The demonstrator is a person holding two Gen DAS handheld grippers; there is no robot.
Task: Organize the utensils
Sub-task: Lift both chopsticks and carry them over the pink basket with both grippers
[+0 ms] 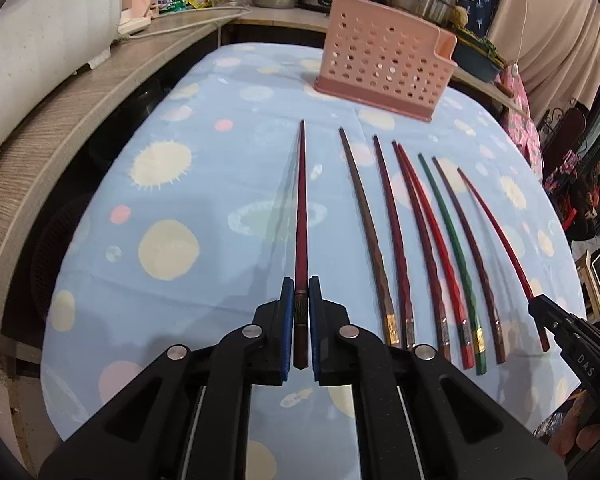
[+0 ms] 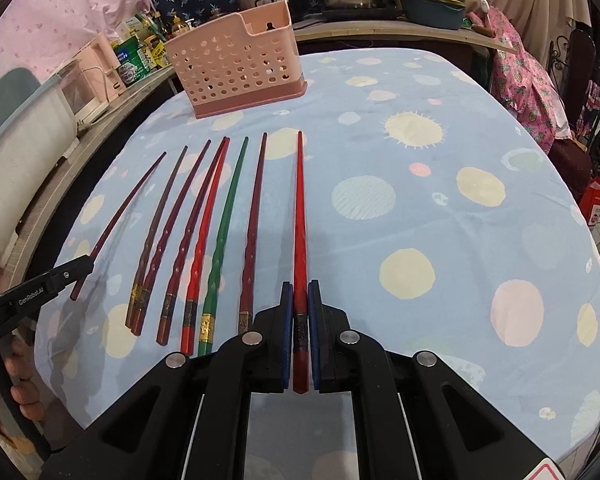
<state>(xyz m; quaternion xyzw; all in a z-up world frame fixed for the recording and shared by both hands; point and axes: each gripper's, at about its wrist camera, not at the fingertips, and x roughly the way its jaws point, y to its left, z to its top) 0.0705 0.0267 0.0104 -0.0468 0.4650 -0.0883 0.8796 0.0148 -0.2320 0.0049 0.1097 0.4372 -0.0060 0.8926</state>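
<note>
Blue planet-print tabletop [image 1: 220, 152], pink utensil basket [image 1: 384, 68] at back. My left claw [image 1: 299, 300] clamps a dark red chopstick [image 1: 301, 208]; my right claw [image 2: 299, 304] clamps a bright red chopstick [image 2: 300, 216]. Six more lie between.

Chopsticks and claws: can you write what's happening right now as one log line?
left claw: shut on dark red chopstick | right claw: shut on bright red chopstick | pink holder: no chopsticks seen inside

Table [image 2: 480, 240] bears chopsticks [image 2: 220, 236] and pink basket [image 2: 236, 68].
</note>
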